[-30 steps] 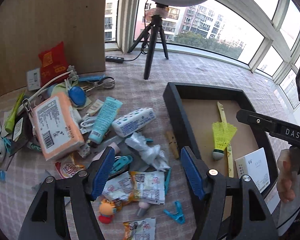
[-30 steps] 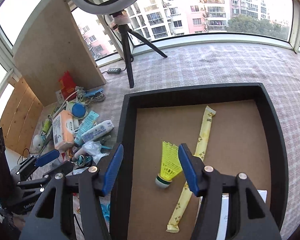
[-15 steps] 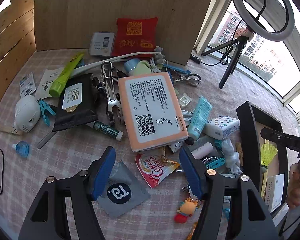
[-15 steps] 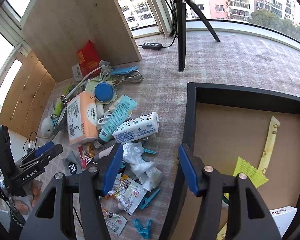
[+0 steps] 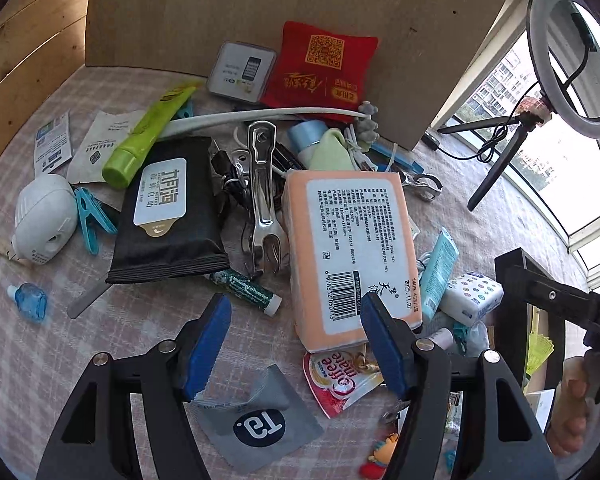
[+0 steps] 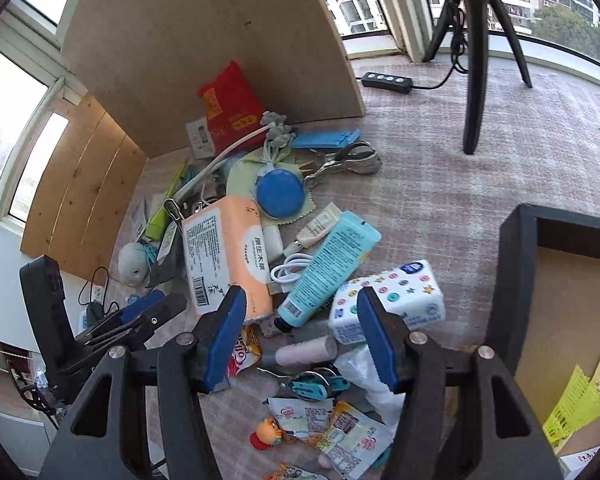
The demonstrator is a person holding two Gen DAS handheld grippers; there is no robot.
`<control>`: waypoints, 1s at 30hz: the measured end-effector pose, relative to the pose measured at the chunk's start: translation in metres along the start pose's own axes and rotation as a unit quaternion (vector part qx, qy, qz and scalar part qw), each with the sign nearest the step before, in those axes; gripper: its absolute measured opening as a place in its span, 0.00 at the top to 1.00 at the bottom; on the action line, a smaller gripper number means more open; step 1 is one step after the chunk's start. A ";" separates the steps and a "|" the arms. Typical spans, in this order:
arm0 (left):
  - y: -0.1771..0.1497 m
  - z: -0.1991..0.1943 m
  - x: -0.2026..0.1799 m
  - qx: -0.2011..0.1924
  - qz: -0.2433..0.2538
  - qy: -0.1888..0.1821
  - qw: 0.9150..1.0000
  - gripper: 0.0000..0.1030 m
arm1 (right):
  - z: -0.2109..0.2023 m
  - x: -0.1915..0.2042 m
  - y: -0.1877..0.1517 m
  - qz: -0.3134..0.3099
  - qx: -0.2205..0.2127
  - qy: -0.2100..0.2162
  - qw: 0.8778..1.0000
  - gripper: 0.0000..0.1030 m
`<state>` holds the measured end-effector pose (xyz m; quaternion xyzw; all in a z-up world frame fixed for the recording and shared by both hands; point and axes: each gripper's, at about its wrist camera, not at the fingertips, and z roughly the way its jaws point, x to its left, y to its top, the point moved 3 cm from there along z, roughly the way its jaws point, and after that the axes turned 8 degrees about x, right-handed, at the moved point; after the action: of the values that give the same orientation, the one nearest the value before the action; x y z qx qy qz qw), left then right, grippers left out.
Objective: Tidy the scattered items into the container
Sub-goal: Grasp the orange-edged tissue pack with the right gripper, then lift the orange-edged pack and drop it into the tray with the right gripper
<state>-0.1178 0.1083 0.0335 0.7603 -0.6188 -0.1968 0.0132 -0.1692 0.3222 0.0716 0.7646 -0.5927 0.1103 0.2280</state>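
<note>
The black container (image 6: 512, 280) runs off the right edge of the right wrist view, which shows only one corner of it, while the left wrist view hides most of it behind the right gripper's arm. A yellow shuttlecock (image 6: 576, 404) inside it is cropped at the frame's rim, and a white box (image 6: 580, 460) is cut by the bottom edge. The orange tissue pack (image 5: 352, 256) covers part of the coffee sachet (image 5: 340, 376), and a small toy figure (image 5: 380, 456) sits half out of view behind a gripper finger.

Shiny metal clip (image 5: 261, 196), glossy black plastic pack (image 5: 168, 216), matt wooden board (image 5: 300, 4), woven checked cloth (image 5: 60, 344)
</note>
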 end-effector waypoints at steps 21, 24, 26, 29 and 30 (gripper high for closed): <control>0.005 0.028 -0.018 0.005 0.043 -0.030 0.999 0.49 | 0.079 0.038 0.016 -0.002 0.052 0.024 0.998 0.66; 0.005 0.027 -0.028 0.002 0.076 -0.020 0.997 0.58 | 0.079 0.040 0.015 -0.005 0.053 0.019 0.998 0.68; 0.006 0.029 -0.030 0.000 0.088 -0.016 0.996 0.58 | 0.080 0.038 0.015 -0.002 0.053 0.020 0.998 0.69; 0.009 0.032 -0.023 0.012 0.073 -0.045 0.996 0.57 | 0.082 0.032 0.015 0.008 0.058 0.031 0.998 0.69; 0.009 0.033 -0.021 0.015 0.067 -0.053 0.996 0.57 | 0.082 0.031 0.015 0.011 0.058 0.035 0.998 0.69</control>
<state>-0.1403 0.1333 0.0119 0.7060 -0.6707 -0.2268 -0.0179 -0.1834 0.2535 0.0170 0.7657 -0.5852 0.1735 0.2027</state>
